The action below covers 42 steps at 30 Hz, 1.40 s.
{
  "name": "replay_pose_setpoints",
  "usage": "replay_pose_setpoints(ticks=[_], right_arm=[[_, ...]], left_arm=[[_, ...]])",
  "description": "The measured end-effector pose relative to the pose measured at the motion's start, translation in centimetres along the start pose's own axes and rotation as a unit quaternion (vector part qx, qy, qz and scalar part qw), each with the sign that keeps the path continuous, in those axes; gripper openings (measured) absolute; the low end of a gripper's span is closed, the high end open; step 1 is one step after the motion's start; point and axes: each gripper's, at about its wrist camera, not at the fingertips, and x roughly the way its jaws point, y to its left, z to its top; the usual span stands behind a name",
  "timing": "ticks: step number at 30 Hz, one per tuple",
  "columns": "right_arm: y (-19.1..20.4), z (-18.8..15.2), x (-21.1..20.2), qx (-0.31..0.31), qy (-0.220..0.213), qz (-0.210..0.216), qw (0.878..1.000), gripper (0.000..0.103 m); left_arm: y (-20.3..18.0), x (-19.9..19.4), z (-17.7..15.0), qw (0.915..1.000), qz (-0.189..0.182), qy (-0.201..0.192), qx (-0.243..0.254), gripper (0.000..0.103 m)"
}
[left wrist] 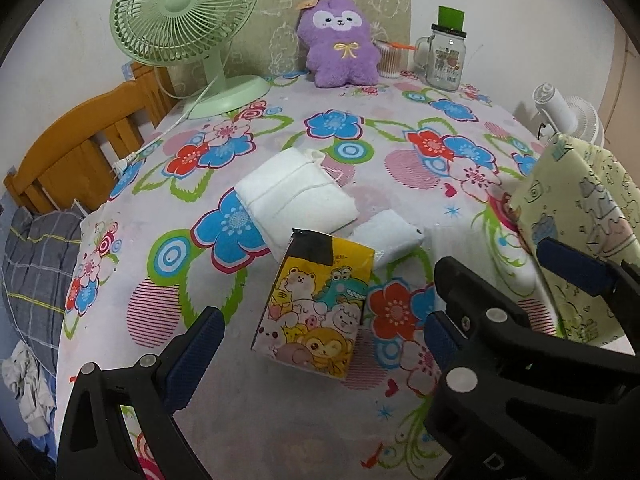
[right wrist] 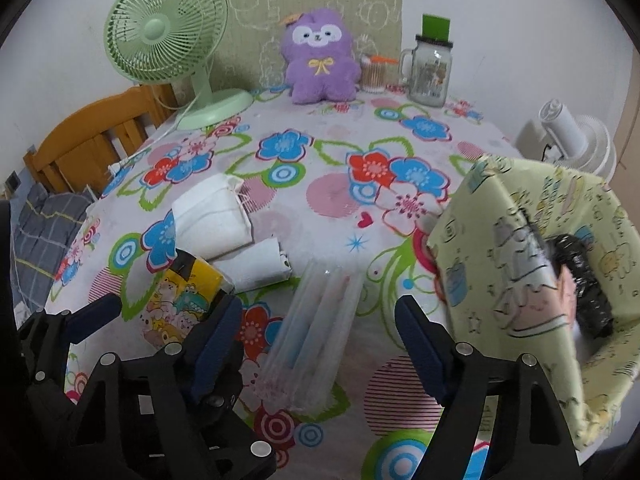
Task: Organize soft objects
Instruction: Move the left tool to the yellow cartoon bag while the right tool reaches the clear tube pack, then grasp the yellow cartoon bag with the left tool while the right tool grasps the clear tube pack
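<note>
- The right gripper (right wrist: pixel 318 338) stood nearest, jaws wide apart, straddling a clear plastic packet (right wrist: pixel 316 332) without touching it.
- The left gripper (left wrist: pixel 324 338) gaped around a cartoon tissue pack (left wrist: pixel 320 308), pads clear of it.
- Floral tablecloth (left wrist: pixel 280 420) covered the table; two folded white cloths (left wrist: pixel 296 196) lay mid-table, a green fan (left wrist: pixel 184 24) and purple plush (left wrist: pixel 340 44) against the wall.
- A pale green fabric bin (right wrist: pixel 532 280) stood at right.

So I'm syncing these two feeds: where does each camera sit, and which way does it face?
Left wrist: on the left tongs, angled down over the floral table at the cartoon tissue pack; both its fingers and the right tongs show.
Right wrist: on the right tongs, over a clear sleeve; the left tongs show.
Shared: pack, purple plush, green fan.
</note>
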Motion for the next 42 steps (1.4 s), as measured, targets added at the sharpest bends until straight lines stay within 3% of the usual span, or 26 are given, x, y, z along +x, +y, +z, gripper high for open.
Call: replay_pose_setpoints(ticks=[9, 12, 16, 22, 23, 28, 31, 42], right_arm=[[-0.4, -0.2, 2.3, 0.012, 0.036, 0.015, 0.999, 0.062], [-0.4, -0.2, 2.8, 0.009, 0.042, 0.015, 0.999, 0.049], [-0.4, -0.2, 3.2, 0.006, 0.048, 0.019, 0.999, 0.043], [-0.4, -0.2, 3.4, 0.006, 0.049, 0.028, 0.998, 0.032], [-0.4, -0.2, 3.4, 0.005, 0.049, 0.027, 0.998, 0.03], [-0.7, -0.3, 3.3, 0.012, 0.048, 0.031, 0.998, 0.029], [-0.9, -0.4, 3.1, 0.012, 0.048, 0.029, 0.998, 0.028], [-1.4, -1.4, 1.5, 0.015, 0.042, 0.033, 0.998, 0.027]], left_arm=[[-0.1, 2.0, 0.3, 0.9997, 0.011, 0.017, 0.013, 0.1], [-0.3, 2.5, 0.3, 0.9996, 0.011, 0.021, 0.017, 0.1], [-0.4, 3.0, 0.3, 0.9994, 0.009, 0.025, 0.021, 0.1], [-0.4, 3.6, 0.3, 0.9993, -0.001, 0.032, 0.021, 0.089], [-0.3, 3.5, 0.4, 0.9993, -0.005, 0.031, 0.021, 0.083], [-0.7, 3.1, 0.4, 0.9991, -0.02, 0.027, 0.025, 0.05], [-0.9, 2.9, 0.3, 0.9987, -0.034, 0.028, 0.027, 0.048], [-1.6, 1.7, -0.5, 0.9991, -0.024, 0.024, 0.026, 0.047]])
